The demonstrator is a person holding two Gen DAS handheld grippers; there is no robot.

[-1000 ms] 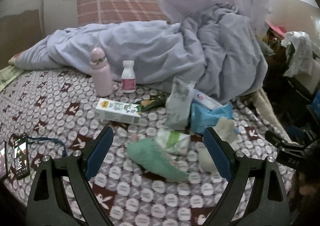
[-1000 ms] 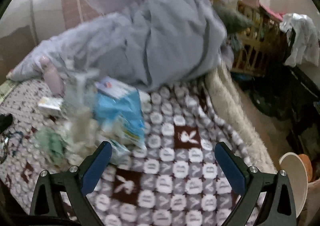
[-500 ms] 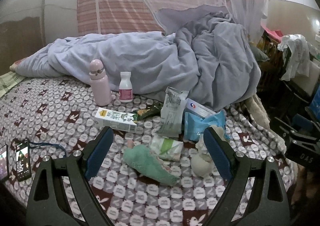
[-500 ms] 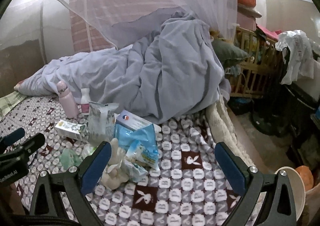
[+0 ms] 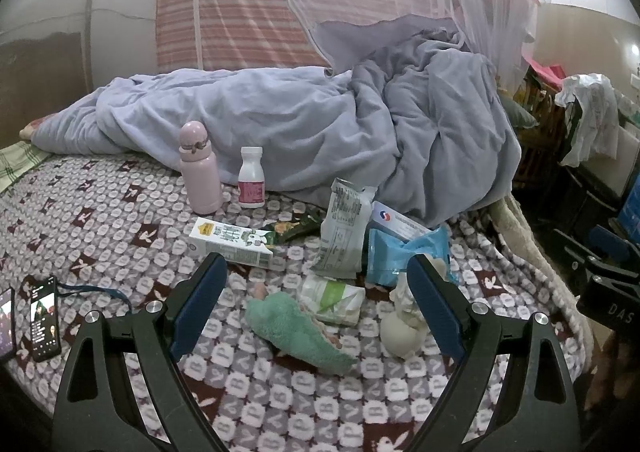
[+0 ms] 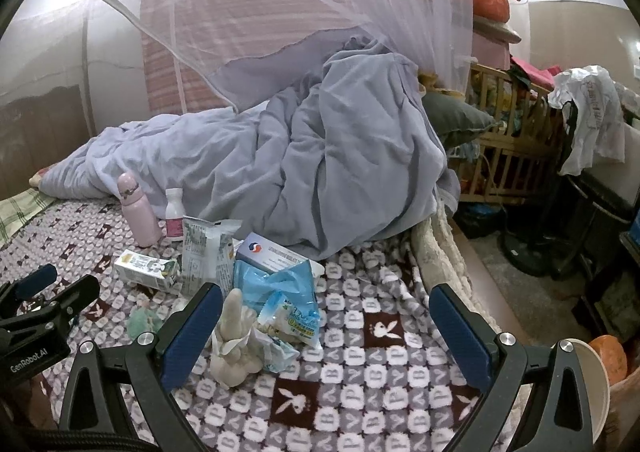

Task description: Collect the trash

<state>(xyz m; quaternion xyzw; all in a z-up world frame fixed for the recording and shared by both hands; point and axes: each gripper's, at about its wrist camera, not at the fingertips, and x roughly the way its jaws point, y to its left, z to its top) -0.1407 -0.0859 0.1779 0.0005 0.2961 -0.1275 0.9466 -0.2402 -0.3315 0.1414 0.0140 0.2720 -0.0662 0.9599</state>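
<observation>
From my left wrist, my left tongs hang wide and empty over the bed. The trash sits bunched mid-bed: a carton lying flat, a grey wrapper propped upright against a blue pack, a green-white packet just ahead (nearest, so likely my first pick).

From my right wrist, my right tongs also gape wide, holding nothing, over bare blanket right of the pile; a snack bag lies closest.
</observation>
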